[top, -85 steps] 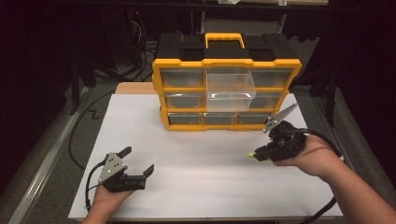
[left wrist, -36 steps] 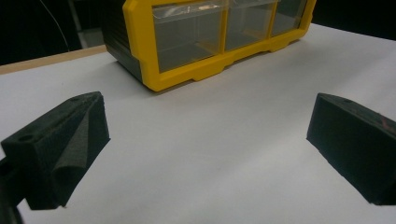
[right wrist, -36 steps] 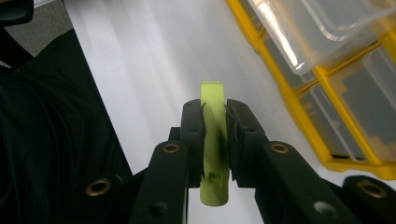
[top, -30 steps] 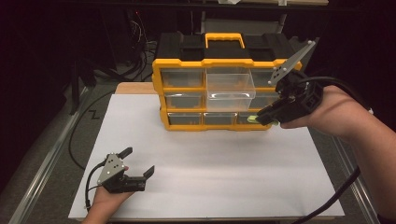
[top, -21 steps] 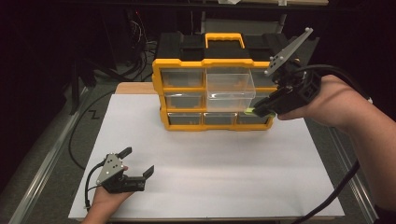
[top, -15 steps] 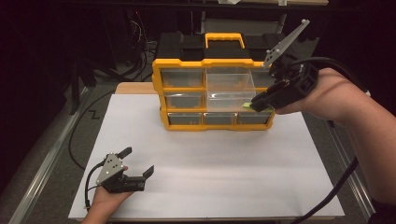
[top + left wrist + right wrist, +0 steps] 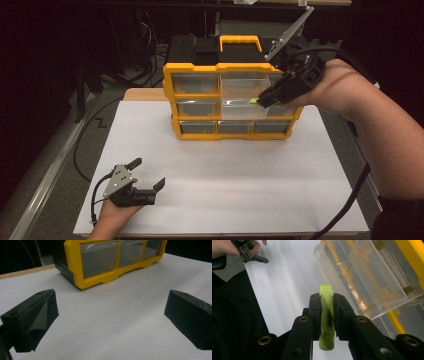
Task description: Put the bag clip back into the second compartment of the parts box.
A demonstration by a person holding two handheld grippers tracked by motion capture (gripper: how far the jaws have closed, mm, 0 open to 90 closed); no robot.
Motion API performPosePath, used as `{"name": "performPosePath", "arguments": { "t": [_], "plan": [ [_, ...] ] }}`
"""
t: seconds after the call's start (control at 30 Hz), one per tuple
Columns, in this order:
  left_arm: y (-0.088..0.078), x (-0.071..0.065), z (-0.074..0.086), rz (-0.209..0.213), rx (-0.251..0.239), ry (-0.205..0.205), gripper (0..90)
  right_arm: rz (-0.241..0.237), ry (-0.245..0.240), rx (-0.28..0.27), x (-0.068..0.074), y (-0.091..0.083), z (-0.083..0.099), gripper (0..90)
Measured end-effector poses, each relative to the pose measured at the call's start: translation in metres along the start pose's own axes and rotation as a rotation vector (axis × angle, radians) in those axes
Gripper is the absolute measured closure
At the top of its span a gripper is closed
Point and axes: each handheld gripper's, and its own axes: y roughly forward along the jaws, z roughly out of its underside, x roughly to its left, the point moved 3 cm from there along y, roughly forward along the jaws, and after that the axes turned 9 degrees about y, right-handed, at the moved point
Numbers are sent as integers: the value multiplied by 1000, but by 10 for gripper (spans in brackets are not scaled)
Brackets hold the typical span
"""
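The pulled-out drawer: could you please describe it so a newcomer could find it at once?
Start at the yellow organizer at the back of the white table. The clear drawer is in its middle column, second row. Unlike its neighbours, it sticks out, beside the right gripper.

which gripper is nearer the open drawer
Right. The right gripper, shut on a green piece, is at the open drawer of the organizer; the left gripper sits open on the near white sheet, well away.

No readable text, label or number — organizer (image 7: 230,105) fronts, white sheet (image 7: 225,170) both blank.
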Motion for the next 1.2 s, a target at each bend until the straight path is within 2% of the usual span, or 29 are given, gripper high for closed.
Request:
{"name": "performPosePath", "arguments": {
  "t": [0.5, 0.87, 1.03, 1.13, 1.17, 1.2],
  "plan": [
    [1, 0, 0, 4, -2, -5, 4, 28, 6, 8, -13, 8, -23, 791],
    [0, 0, 0, 7, -4, -5, 4, 55, 9, 11, -27, 12, -43, 791],
    [0, 0, 0, 12, -3, -2, 4, 66, 1, 25, -32, 23, -45, 791],
    [1, 0, 0, 13, -3, -1, 4, 49, 9, 31, -34, 34, -44, 791],
    [1, 0, 0, 13, -4, -3, 4, 41, 17, 32, -36, 43, -41, 791],
    [0, 0, 1, 13, -2, -3, 4, 41, 17, 32, -36, 43, -41, 791]
  ]
}}
